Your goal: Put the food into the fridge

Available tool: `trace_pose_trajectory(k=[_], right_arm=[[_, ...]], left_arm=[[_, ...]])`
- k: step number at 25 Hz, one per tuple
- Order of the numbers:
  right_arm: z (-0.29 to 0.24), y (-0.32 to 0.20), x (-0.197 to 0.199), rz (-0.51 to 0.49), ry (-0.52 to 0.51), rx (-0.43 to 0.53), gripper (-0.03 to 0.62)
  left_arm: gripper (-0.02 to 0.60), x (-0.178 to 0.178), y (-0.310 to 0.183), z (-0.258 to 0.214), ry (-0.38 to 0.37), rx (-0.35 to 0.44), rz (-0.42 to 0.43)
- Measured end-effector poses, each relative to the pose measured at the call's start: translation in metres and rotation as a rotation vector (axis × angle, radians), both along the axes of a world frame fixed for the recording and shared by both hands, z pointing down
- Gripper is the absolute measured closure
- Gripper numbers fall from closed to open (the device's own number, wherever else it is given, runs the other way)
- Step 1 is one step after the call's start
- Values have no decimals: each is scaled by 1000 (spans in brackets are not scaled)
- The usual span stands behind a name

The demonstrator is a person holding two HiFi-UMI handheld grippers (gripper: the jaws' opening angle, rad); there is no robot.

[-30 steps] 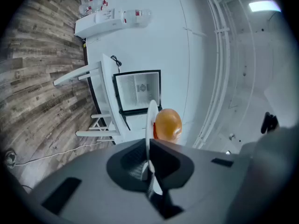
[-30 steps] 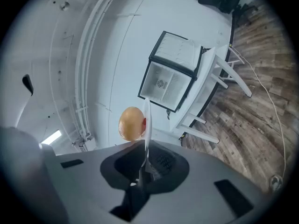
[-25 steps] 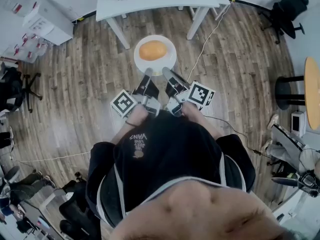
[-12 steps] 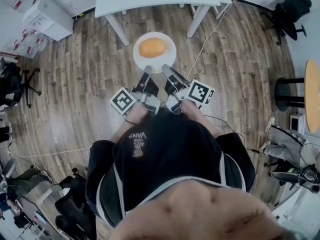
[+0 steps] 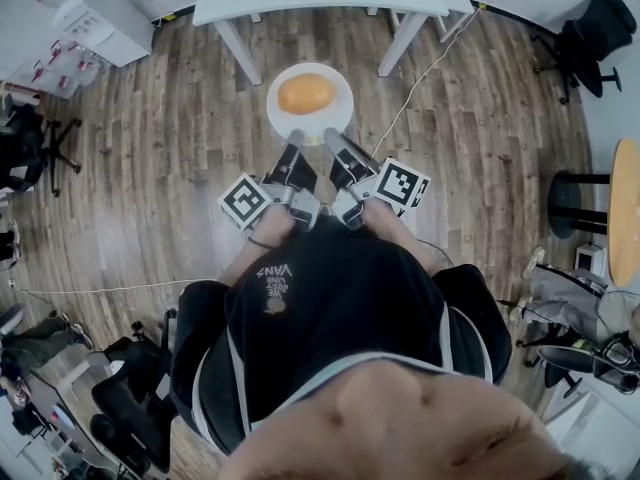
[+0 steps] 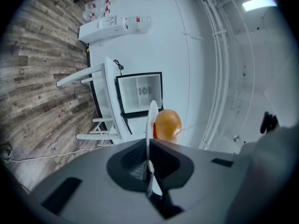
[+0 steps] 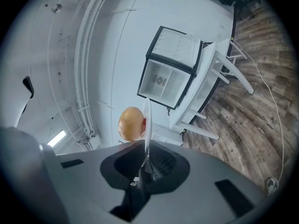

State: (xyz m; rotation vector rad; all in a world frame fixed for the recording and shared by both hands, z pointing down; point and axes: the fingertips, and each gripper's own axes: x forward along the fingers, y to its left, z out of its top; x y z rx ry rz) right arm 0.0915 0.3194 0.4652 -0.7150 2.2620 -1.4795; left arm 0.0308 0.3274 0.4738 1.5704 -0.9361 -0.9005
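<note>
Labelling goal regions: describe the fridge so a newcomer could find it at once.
Start at the white wall ahead of the person and find the white table standing against it. On the tabletop sits the small box-shaped fridge, its white inside showing. Its black frame is the only dark outline against that white table and wall.

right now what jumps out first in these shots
A white plate carrying a round orange food item is held out over the wood floor, in the middle of the head view. The left gripper and right gripper are each clamped on its near rim. Ahead, a small fridge sits on a white table, its white inside showing.
</note>
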Motion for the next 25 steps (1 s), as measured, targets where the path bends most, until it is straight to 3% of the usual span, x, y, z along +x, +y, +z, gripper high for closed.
trace_pose_trajectory(k=[12, 25], right_arm=[[12, -9, -9, -24, 8, -45, 560], [10, -60, -28, 20, 5, -28, 560]], left_arm=[[557, -12, -6, 9, 6, -26, -48], [557, -30, -60, 10, 27, -29, -5]])
